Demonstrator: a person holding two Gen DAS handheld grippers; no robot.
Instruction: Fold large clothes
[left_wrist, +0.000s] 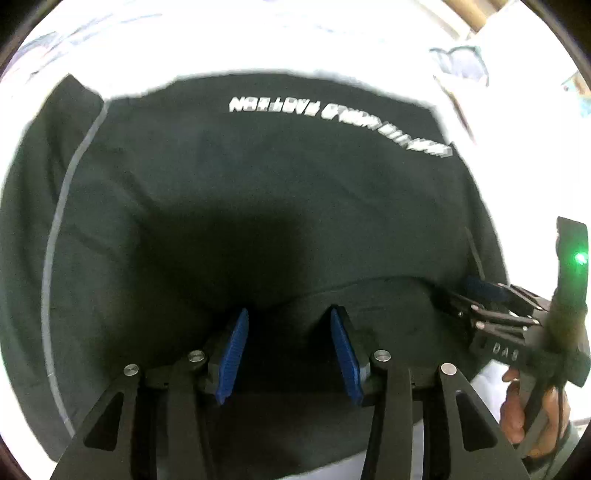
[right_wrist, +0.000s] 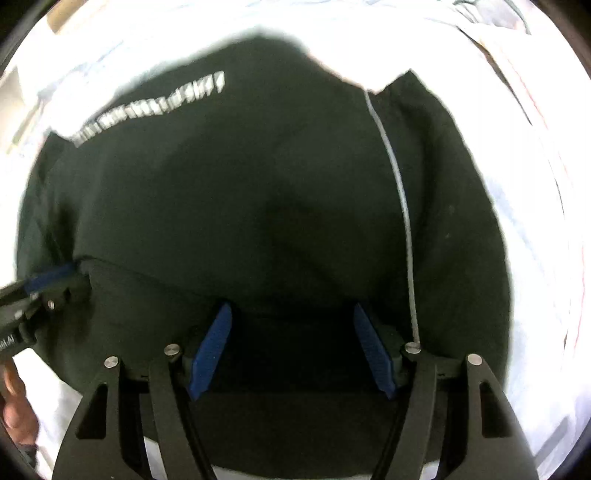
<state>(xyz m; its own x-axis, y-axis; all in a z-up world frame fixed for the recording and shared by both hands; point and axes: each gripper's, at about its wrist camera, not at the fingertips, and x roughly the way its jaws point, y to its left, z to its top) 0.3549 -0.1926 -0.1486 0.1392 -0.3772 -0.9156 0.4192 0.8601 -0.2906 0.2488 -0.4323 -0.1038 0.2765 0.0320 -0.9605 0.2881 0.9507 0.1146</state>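
A large black garment (left_wrist: 258, 192) with white lettering (left_wrist: 332, 114) and a thin grey stripe lies spread on a white sheet; it also fills the right wrist view (right_wrist: 258, 184). A folded edge of it runs across just in front of both grippers. My left gripper (left_wrist: 290, 317) is open, its blue pads (left_wrist: 232, 354) standing wide apart over the near fold. My right gripper (right_wrist: 291, 314) is open too, pads (right_wrist: 210, 350) apart over the same fold. The right gripper also shows at the right of the left wrist view (left_wrist: 480, 291), the left gripper at the left of the right wrist view (right_wrist: 55, 277).
The white sheet (left_wrist: 258, 40) surrounds the garment on all sides. A pale patterned cloth (left_wrist: 461, 62) lies at the far right, near a brown edge (left_wrist: 469, 11). The person's hand (left_wrist: 532, 413) holds the right gripper's handle.
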